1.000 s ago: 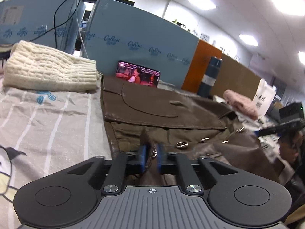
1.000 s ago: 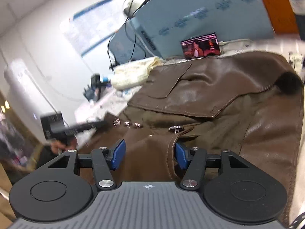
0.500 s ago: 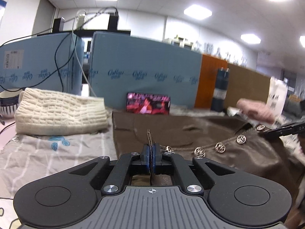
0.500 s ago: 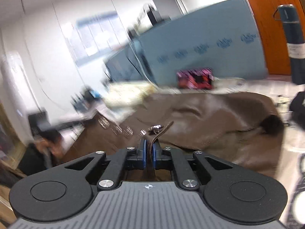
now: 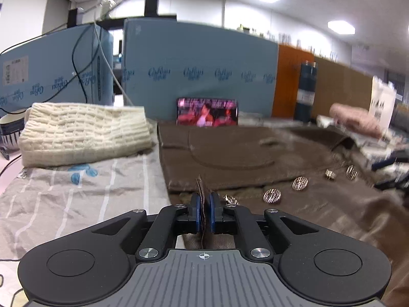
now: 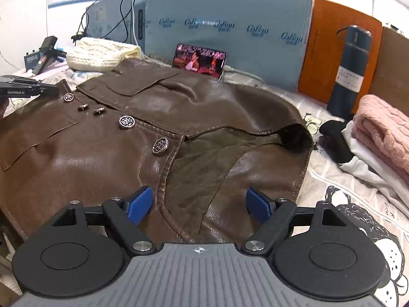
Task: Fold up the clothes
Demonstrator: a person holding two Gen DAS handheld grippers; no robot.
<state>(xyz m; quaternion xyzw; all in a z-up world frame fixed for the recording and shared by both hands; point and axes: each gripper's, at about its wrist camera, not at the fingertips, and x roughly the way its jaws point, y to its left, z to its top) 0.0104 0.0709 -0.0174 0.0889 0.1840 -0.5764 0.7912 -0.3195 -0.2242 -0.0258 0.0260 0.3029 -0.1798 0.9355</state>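
**Right claw lets go of the jacket while the left keeps its pinch**

Half a second ago the right gripper (image 6: 199,202) was closed on a fold of the brown leather jacket (image 6: 204,107); now its blue pads (image 6: 139,202) stand wide apart over the garment, with nothing between them. Below that gripper the jacket lies spread on the printed bedsheet (image 6: 340,192), front side up, one front panel overlapping the other. A row of metal buttons (image 6: 127,122) runs from the centre of the right wrist view toward 10 o'clock. A flap pocket (image 6: 139,83) sits toward 11 o'clock, and the dark collar opening (image 6: 294,135) lies at about 2 o'clock.

The left gripper (image 5: 203,211) remains clamped on a thin upright edge of the jacket (image 5: 230,151), the leather standing up between its blue pads (image 5: 195,211). In the left wrist view the buttons (image 5: 272,195) trail off toward 3 o'clock, where the picture is blurred.

A cream knitted sweater (image 5: 84,133) lies folded at 10 o'clock in the left wrist view, on the striped sheet (image 5: 76,197) just beside the jacket. A phone (image 5: 207,112) with a lit screen leans against the blue foam board (image 5: 199,69) at 12 o'clock. A dark blue flask (image 6: 350,71) stands at 2 o'clock in the right wrist view, in front of an orange board (image 6: 327,46). A folded pink knit (image 6: 381,130) rests on white cloth (image 6: 363,163) at 3 o'clock, well apart from the jacket.
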